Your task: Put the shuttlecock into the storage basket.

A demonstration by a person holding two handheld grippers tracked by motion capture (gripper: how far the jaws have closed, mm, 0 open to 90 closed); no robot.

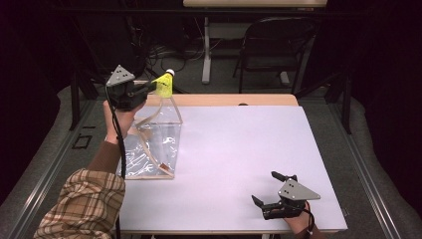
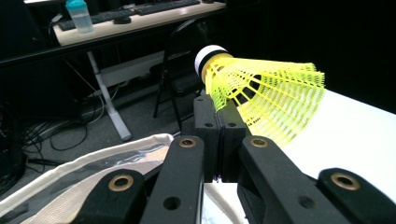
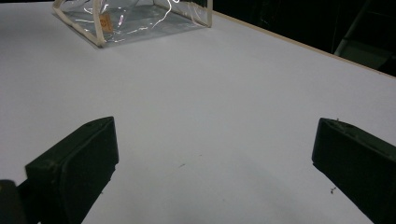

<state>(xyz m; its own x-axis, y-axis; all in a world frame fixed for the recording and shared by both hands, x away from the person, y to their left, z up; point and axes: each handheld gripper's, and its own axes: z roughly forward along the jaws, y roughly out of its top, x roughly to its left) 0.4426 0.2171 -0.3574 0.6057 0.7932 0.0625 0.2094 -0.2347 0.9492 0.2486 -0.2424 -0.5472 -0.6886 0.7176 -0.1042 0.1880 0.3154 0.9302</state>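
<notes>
At the white counter's [image 1: 239,164] near edge, the right hand-held gripper [image 1: 272,191] is rested with jaws spread wide. Farther back, a yellow mesh-skirted shuttlecock [image 1: 164,84] is pinched by the left hand-held gripper [image 1: 149,88], apparently above a clear cream-trimmed plastic pouch [image 1: 152,144].

The work surface is a white rectangular table [image 1: 239,149] with a light wooden edge strip along its far side. The floor [image 1: 219,74] around it is grey and lies in deep shadow towards both sides of the room. Behind the table stands a black folding chair [image 1: 271,47], empty and facing the table. Further back is a desk [image 1: 254,3] with a light top, carried on a white T-foot leg [image 1: 206,50]; loose cables [image 1: 171,52] lie on the floor beside that leg. On the desk, the left gripper view shows a black keyboard [image 2: 140,10] and a clear bottle with a teal cap [image 2: 79,16]. Lighting is concentrated on the tabletop; the surroundings remain dark.
</notes>
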